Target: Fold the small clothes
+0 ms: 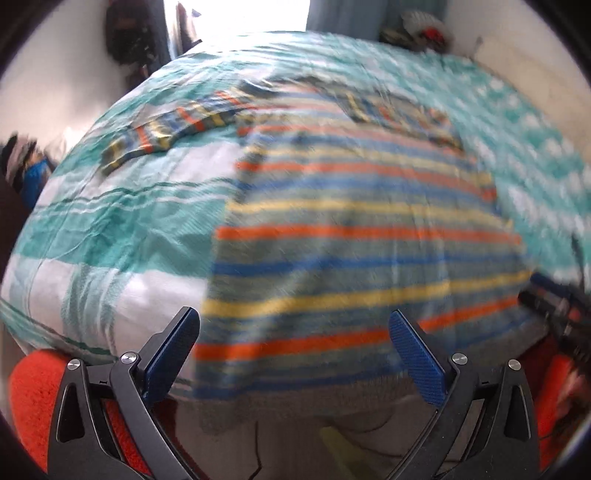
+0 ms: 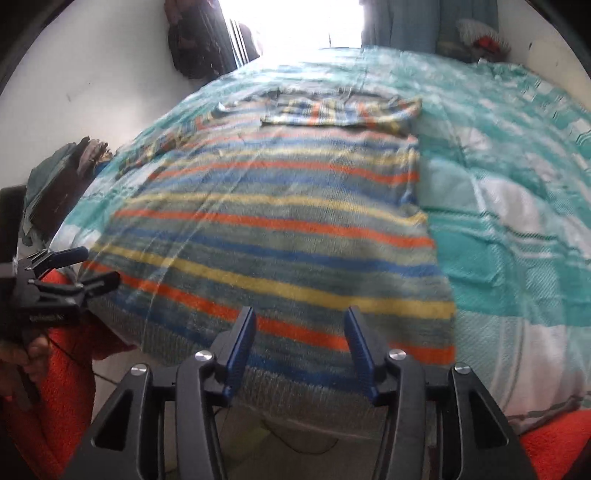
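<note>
Your striped sweater [image 2: 266,236] lies limp and soft on the bed [image 2: 517,221]; both claws, left [image 1: 293,350] and right [image 2: 300,347], gape wide and empty; pinch its hem corners at 6 o'clock.

1. My left camera sits low at the near edge of the bed [image 1: 110,221], looking forward along my left gripper [image 1: 295,354] toward the far edge and the bright window [image 1: 236,22].
2. It is close in: the striped sweater [image 1: 351,240] fills the middle, blurred.
3. My right camera looks the same way along my right gripper [image 2: 299,347], from the near edge, a little farther right.
4. Both views share the sweater, the bed's far edge and the window; the right one also catches my left gripper at its left border.
</note>
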`<state>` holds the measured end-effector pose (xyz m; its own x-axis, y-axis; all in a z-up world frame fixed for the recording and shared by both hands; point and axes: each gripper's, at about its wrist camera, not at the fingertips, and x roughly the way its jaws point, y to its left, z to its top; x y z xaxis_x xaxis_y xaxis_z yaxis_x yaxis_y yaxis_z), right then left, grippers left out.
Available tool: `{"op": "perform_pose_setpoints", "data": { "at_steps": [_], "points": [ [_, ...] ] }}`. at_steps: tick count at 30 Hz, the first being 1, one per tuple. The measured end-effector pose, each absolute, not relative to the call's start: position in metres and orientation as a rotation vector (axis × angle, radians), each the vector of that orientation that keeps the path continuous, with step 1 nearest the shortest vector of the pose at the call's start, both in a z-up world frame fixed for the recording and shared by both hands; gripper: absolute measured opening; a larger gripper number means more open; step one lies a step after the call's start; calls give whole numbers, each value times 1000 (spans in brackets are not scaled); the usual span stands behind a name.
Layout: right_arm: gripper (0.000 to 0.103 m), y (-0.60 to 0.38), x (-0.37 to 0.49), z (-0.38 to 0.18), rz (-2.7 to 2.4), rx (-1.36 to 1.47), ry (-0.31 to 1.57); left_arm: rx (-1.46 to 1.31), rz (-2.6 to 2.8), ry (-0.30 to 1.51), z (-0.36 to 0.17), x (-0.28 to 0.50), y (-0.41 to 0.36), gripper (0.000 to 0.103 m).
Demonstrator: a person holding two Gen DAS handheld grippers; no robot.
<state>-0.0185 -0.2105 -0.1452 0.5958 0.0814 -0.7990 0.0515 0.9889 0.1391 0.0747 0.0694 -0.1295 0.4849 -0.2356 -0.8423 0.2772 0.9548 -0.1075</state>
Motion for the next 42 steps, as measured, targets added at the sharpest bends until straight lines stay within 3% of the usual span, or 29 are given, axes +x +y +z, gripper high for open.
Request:
{"op": "perform_pose_setpoints", "data": {
  "at_steps": [7,13,15,20,22,23,24,32,38,42],
  "points": [
    [60,-191,-11,-132,47,117,862,-283,-180,950,-111,196,176,102],
    [60,-190,-7,-143,61,124,904,-602,16,987,-150,301,282,99],
    [60,-192,-5,-147,58,129,915,-620,31,1023,-162,320,291,80],
    [60,-194,-1,-155,60,146,938,-569,0,1100,-191,350,280,65],
    [60,-193,1,-156,66,146,940,-540,52,1100,-191,352,278,45],
    [60,-192,2,-157,73,147,938,-510,115,1118,-190,354,278,14],
    [60,-191,2,-156,79,147,935,-506,142,1128,-190,355,279,5],
    [60,-195,-3,-148,98,186,886,-393,-25,972,-108,364,209,2],
    [60,-206,-3,-147,81,241,875,-234,-358,872,-40,360,49,2],
    [60,-210,-4,-148,74,247,875,-103,-470,891,-61,349,-63,2]
  ]
}}
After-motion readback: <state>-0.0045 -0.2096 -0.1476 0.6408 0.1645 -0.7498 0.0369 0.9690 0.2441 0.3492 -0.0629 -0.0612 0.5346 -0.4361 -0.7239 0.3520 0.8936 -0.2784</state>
